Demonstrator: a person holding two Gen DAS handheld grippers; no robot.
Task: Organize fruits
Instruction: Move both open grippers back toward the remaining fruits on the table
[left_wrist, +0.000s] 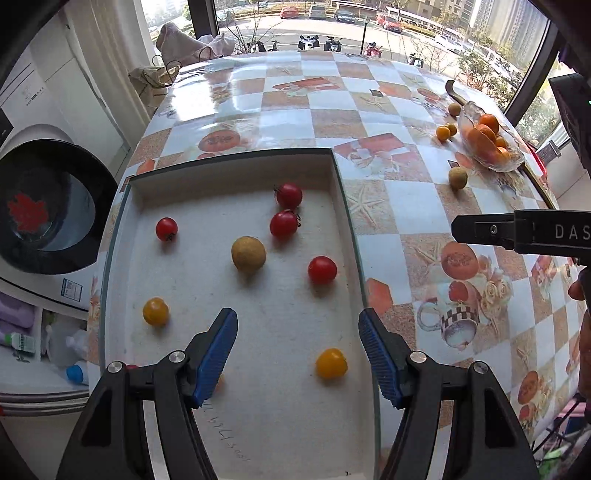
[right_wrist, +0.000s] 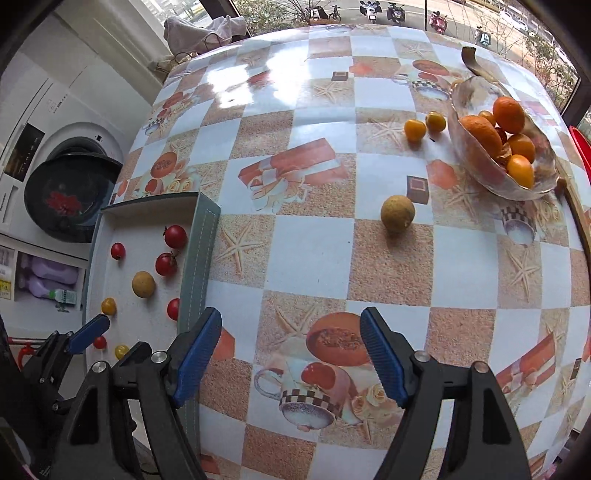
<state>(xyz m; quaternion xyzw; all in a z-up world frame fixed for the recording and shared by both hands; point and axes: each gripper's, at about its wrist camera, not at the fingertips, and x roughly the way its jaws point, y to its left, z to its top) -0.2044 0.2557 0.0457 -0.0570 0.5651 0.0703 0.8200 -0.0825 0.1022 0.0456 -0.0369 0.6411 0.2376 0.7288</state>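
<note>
A shallow tray (left_wrist: 236, 166) with a white floor holds several red cherry tomatoes (left_wrist: 283, 224), two yellow ones (left_wrist: 331, 363) and a round brown fruit (left_wrist: 248, 255). My left gripper (left_wrist: 297, 317) hangs open above the tray's near half, with nothing between its blue pads. My right gripper (right_wrist: 291, 317) stands open over the patterned tablecloth to the right of the tray (right_wrist: 201, 240), also holding nothing. A glass bowl (right_wrist: 476, 88) of oranges (right_wrist: 509, 113) sits at the far right. Near it lie a loose brown fruit (right_wrist: 398, 214) and two small orange fruits (right_wrist: 414, 130).
A washing machine (left_wrist: 48, 206) with a dark round door stands left of the table, with bottles on a shelf below it. Bags (left_wrist: 184, 40) rest at the table's far edge by the window. A dark curved object (right_wrist: 471, 61) lies behind the bowl.
</note>
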